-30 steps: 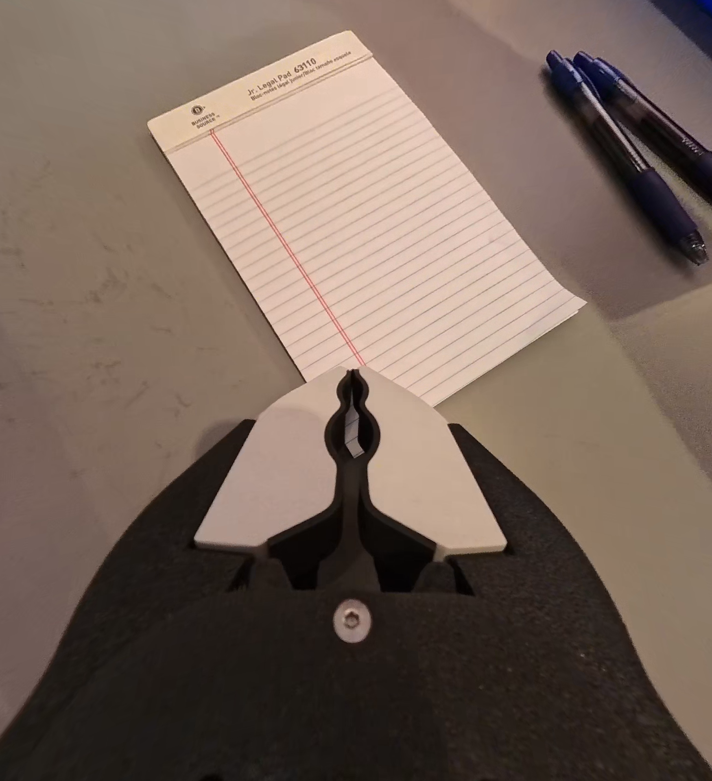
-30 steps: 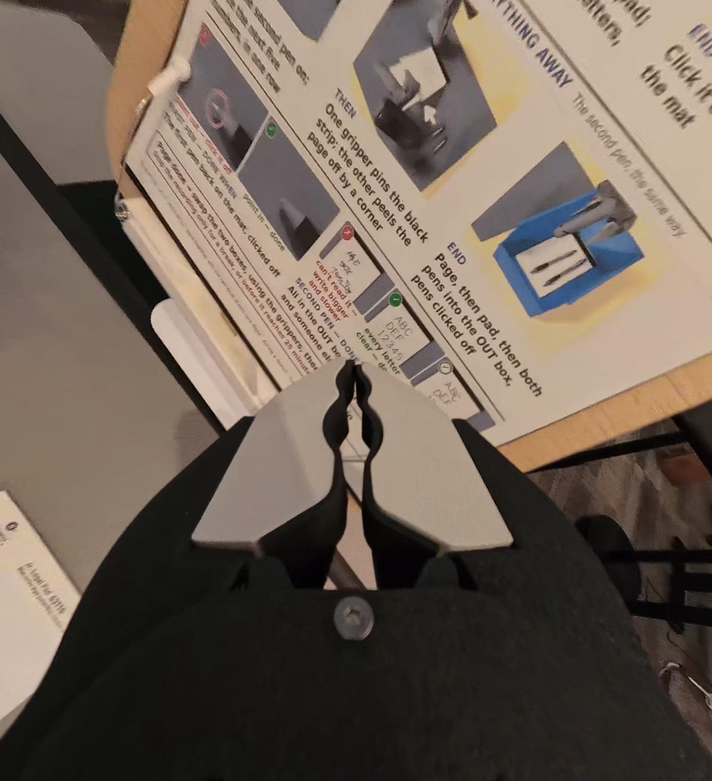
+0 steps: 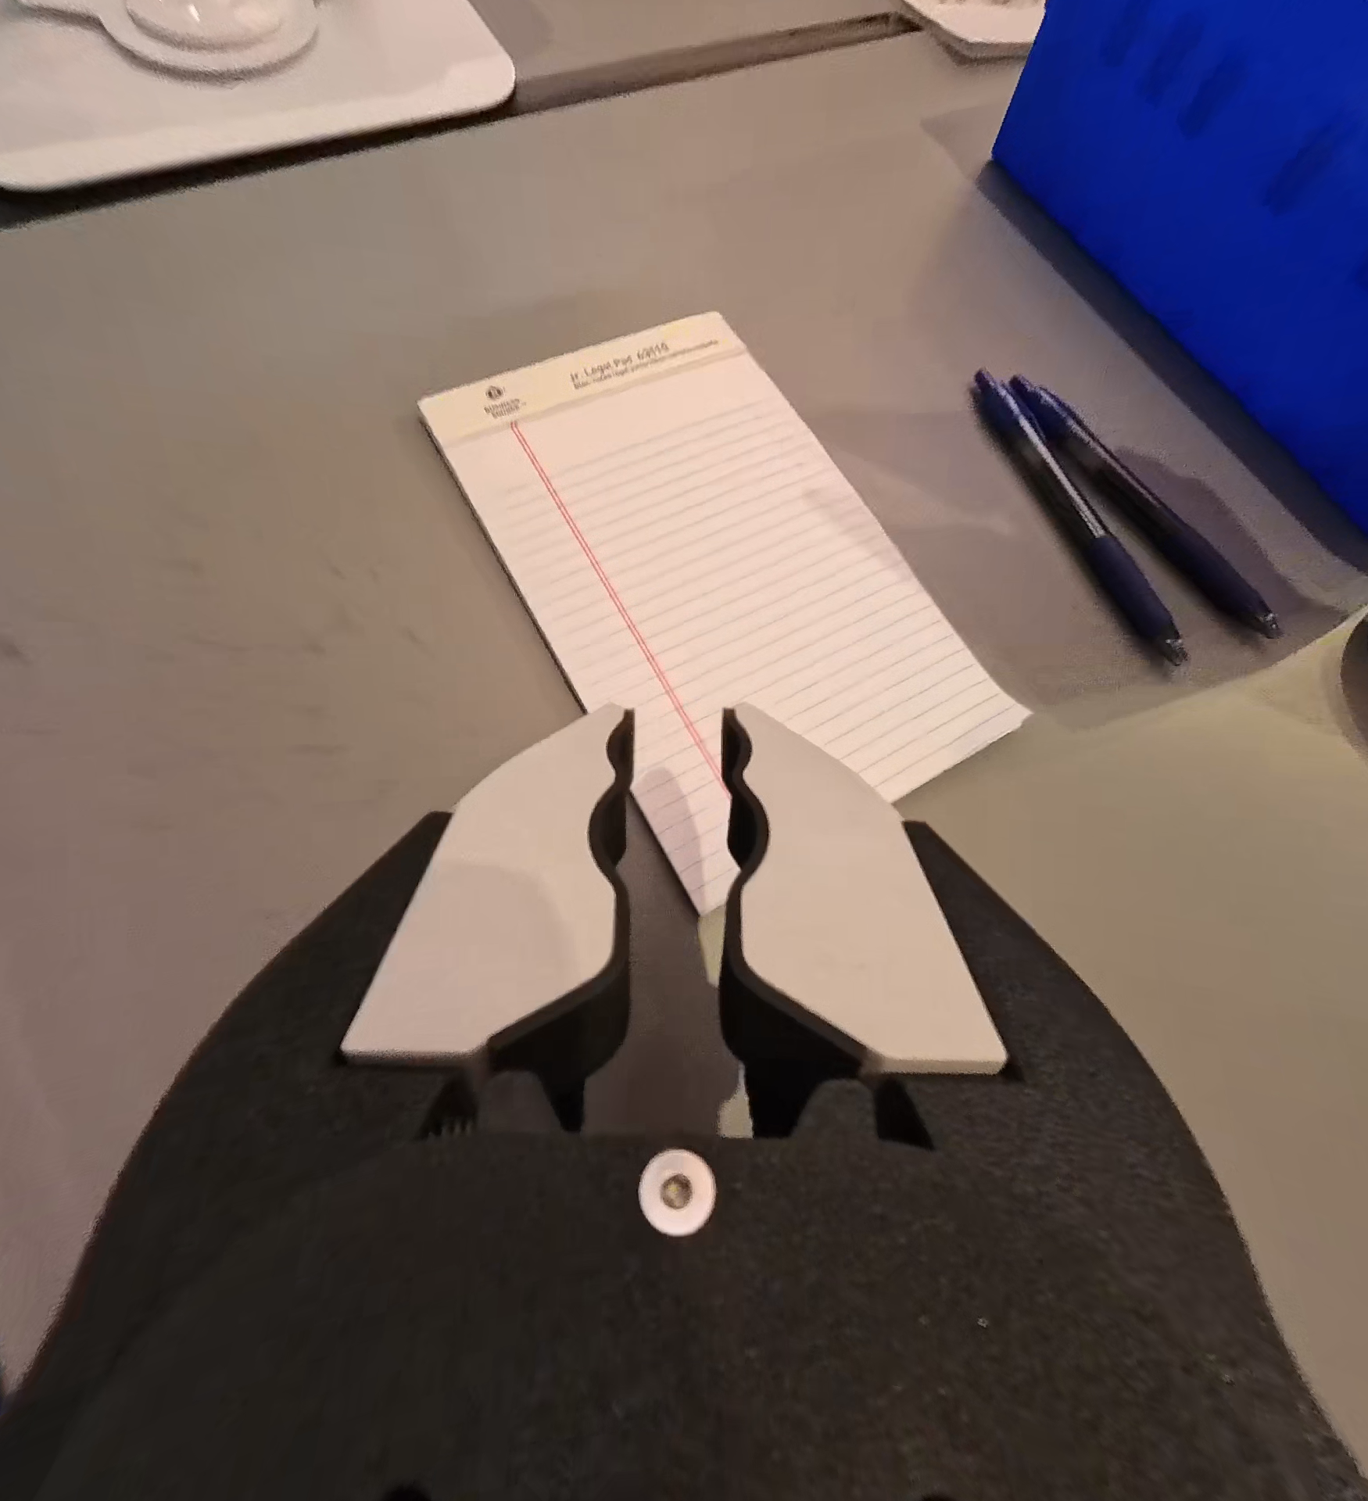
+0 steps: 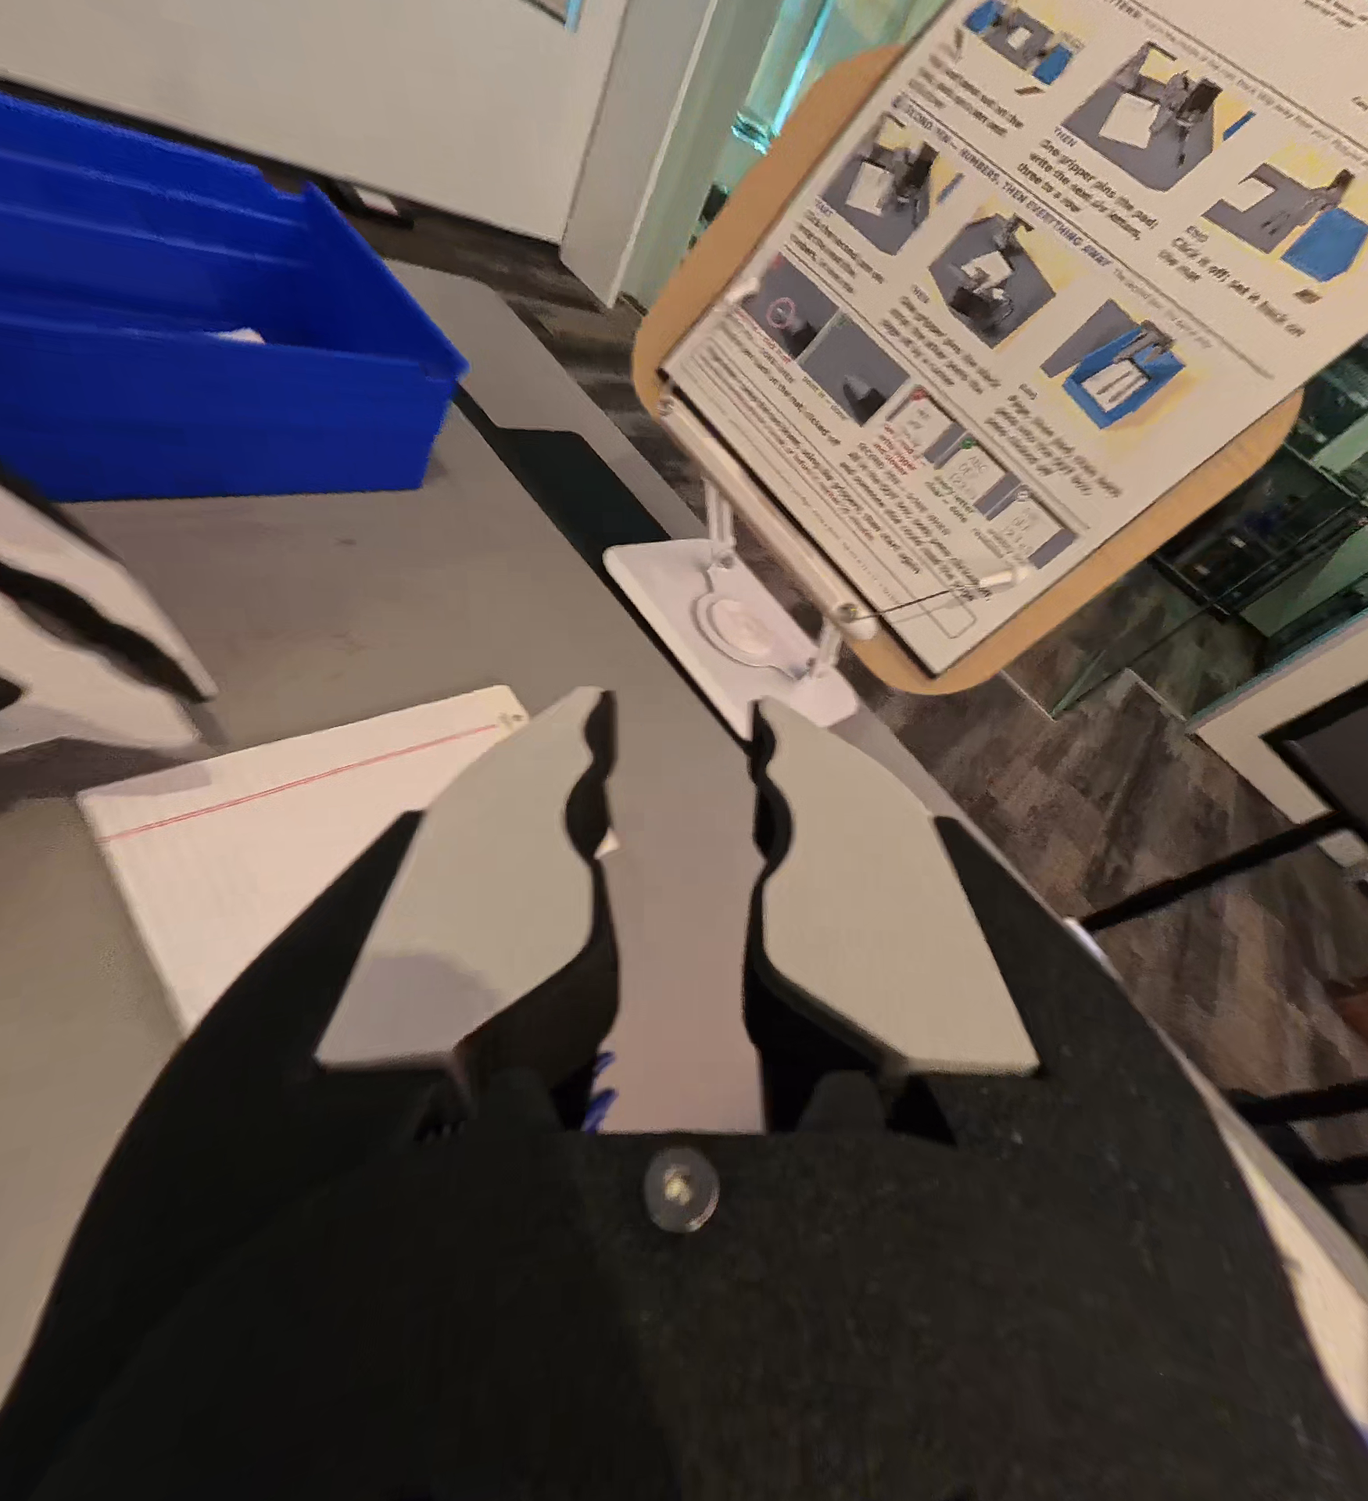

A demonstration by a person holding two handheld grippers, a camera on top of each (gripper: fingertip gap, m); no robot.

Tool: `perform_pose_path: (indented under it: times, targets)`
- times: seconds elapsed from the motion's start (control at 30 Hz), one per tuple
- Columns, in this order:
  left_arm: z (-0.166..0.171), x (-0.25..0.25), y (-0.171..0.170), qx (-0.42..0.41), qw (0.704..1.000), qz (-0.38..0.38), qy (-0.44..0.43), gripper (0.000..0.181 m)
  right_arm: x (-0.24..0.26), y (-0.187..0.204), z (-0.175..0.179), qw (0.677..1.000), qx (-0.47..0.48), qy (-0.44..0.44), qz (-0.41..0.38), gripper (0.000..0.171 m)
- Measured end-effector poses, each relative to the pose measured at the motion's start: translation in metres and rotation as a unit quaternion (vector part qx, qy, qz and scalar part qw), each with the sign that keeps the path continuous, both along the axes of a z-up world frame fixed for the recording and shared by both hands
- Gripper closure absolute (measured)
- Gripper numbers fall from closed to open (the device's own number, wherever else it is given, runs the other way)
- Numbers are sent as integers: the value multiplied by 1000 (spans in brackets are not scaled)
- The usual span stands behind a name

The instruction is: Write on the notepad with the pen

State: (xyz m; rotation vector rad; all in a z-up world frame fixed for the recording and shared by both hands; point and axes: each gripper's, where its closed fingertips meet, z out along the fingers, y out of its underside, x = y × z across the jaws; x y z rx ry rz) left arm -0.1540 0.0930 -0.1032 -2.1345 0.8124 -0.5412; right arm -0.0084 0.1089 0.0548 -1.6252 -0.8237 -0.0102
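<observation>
Left gripper (image 3: pixel 677 715): while it hangs over the legal pad (image 3: pixel 713 552), we see it narrowly parted, empty.
Right gripper (image 4: pixel 681 707): parted, empty.
Pens (image 3: pixel 1079 520): 2, beside the pad.

Right tongs (image 4: pixel 679 715) gape empty (fingers apart) over the notepad (image 4: pixel 275 828) corner.

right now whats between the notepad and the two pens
Nothing: in the left wrist view only bare grey table separates the notepad from the two pens.
</observation>
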Motion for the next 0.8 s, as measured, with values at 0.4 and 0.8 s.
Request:
perform_pose_path:
  times: [0.4,0.8]
  targets:
    - [-29,-1,-2,-33,995,-4,97,155,-32,-45,-146,975,-216,23,-44,134]
    - [-46,-3,-4,-86,992,-8,91,163,-53,-32,-201,924,-369,53,-83,147]
